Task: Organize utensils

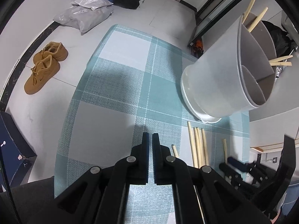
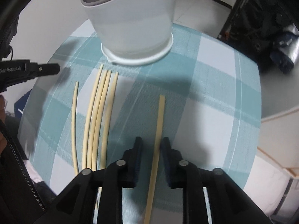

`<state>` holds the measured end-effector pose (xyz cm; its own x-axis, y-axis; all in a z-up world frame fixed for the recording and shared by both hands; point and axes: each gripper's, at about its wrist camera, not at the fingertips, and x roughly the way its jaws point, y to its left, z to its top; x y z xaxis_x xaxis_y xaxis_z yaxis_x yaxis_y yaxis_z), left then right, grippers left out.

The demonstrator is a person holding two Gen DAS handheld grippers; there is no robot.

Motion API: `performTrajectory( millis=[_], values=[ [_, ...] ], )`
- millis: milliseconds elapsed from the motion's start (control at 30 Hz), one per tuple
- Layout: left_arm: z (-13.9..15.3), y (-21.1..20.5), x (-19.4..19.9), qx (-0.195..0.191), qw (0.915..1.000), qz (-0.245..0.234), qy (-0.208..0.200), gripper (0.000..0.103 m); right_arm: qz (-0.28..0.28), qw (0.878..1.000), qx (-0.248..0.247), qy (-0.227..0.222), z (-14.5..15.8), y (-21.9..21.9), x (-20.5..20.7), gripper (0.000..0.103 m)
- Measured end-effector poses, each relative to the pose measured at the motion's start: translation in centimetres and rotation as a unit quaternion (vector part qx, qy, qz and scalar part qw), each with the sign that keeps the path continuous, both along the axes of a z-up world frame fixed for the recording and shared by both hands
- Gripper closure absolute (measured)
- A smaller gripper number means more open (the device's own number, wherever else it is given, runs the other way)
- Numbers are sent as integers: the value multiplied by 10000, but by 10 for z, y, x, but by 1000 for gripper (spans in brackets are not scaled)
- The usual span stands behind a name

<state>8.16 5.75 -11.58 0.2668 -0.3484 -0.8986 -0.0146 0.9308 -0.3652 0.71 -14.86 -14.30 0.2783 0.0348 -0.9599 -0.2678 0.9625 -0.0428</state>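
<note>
**Right claw straddles a lone chopstick**

Left wrist view: the left gripper (image 1: 150,140) hangs clenched and empty over the checked cloth (image 1: 121,85). The white divided holder (image 1: 220,85) stands at right, chopstick tops poking from its far compartments. Loose chopsticks (image 1: 198,145) lie below it, their near ends hidden behind the gripper's linkage. The right gripper (image 1: 231,163) is a dark blur.

Right wrist view: the right gripper (image 2: 151,145) is released, pads clear of the single chopstick (image 2: 158,123) lying between them. The frame cuts off the holder's rim; motion blur softens everything.
</note>
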Motion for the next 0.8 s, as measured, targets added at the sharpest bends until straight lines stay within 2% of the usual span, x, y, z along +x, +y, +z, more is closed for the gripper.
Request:
performTrajectory(
  millis=[133,200,233,267,300,467,600,700,800],
  values=[
    [-2,-5,-2,279,9996,-74,-33,101,-134,9997,65,-187,3,4,16,75],
    [-2,-8,-2,358,9993,-136,-54,97,-138,9996,69,-257,3,6,23,79],
    [-3,-9,-3,417,9990,-160,-72,95,-125,9994,82,-306,3,7,24,85],
    [-3,-10,-4,467,9987,-170,-91,89,-106,9993,91,-351,4,8,25,93],
    [-3,-11,-5,491,9986,-179,-124,84,-101,9992,116,-380,2,6,29,97],
    [-1,-20,-10,695,9967,-311,-277,68,-400,9958,674,-478,3,-14,27,97],
    [0,-28,-15,781,9957,-356,-362,52,-811,9868,1256,-626,10,-38,26,97],
    [-1,-32,-17,982,9938,-352,-390,52,-1094,9767,1675,-769,18,-60,29,97],
    [-3,-36,-18,1016,9936,-398,-296,49,-1365,9646,2052,-939,28,-80,28,97]
  ],
)
